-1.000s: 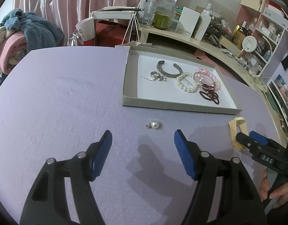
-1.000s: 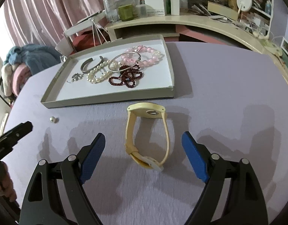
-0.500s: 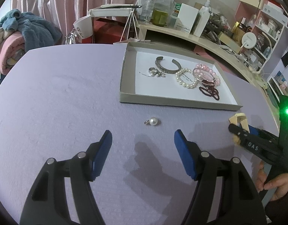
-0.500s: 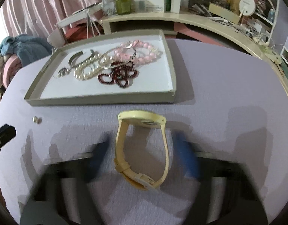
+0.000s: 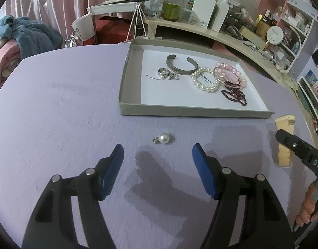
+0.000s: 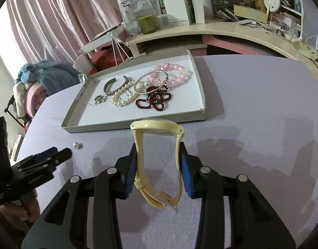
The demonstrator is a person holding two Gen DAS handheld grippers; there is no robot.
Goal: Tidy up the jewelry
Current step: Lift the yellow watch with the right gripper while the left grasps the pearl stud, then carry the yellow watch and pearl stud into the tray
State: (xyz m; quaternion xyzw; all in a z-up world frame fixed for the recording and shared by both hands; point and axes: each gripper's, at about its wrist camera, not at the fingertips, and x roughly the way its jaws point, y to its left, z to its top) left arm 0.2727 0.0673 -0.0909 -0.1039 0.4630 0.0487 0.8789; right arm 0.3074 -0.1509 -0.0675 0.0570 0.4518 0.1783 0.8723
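My right gripper (image 6: 158, 161) is shut on the straps of a pale yellow watch (image 6: 157, 127), in front of the shallow cardboard tray (image 6: 136, 125). The watch also shows at the right edge of the left wrist view (image 5: 284, 124). The tray (image 5: 129, 105) holds a silver cuff (image 5: 180, 66), a pearl bracelet (image 5: 204, 79), a pink bead bracelet (image 5: 229, 72), dark red beads (image 5: 234, 95) and rings (image 5: 165, 74). My left gripper (image 5: 158, 155) is open, just short of a loose pearl pendant (image 5: 163, 139) on the purple table. The pendant also shows in the right wrist view (image 6: 76, 145).
A curved desk (image 6: 221, 33) crowded with boxes and bottles runs behind the table. Folded blankets (image 5: 20, 41) lie at the far left. Pink curtains hang behind. My left gripper also shows at the left of the right wrist view (image 6: 55, 155).
My right gripper moved forward and closed on the yellow watch's straps. My left gripper stayed open and edged slightly closer to the pearl pendant.
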